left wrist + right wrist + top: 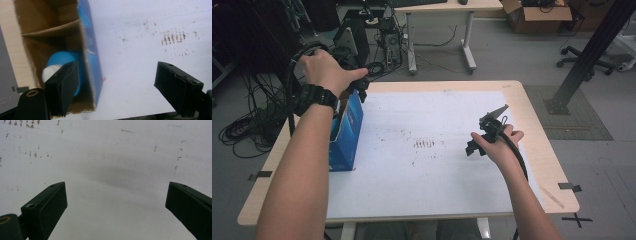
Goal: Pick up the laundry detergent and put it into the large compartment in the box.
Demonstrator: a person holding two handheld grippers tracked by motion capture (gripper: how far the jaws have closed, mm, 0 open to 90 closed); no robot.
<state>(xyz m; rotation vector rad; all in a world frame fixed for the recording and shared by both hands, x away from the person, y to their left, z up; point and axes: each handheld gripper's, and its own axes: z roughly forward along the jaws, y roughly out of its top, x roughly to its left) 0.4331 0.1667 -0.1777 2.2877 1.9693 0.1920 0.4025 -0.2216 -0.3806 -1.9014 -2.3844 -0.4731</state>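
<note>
Spread wide apart, the jaws of the left gripper [117, 87] straddle the near wall of a blue carton [91, 50]: in the left gripper view one jaw dips inside the open top at about seven o'clock, the other hangs over the sheet at about four o'clock, and nothing is pinched between them. Inside the carton's brown cardboard interior sits a round blue object [61, 60] with a white part [50, 71] beside it, partly hidden by the inner jaw; what it is I cannot tell. From the high view, the left hand [328, 70] holds that gripper over the carton [348, 131], which stands upright at the nine o'clock edge of the white sheet [427, 200] covering the wooden table [537, 130]. Brownish smudges [424, 144] mark the middle of the sheet. Over at three o'clock, the right hand [497, 145] holds the right gripper [116, 212] above bare sheet, well apart from the carton, and the right gripper view shows its jaws likewise wide apart and pinching nothing, with only its soft shadow [125, 173] on the white surface ahead.
</note>
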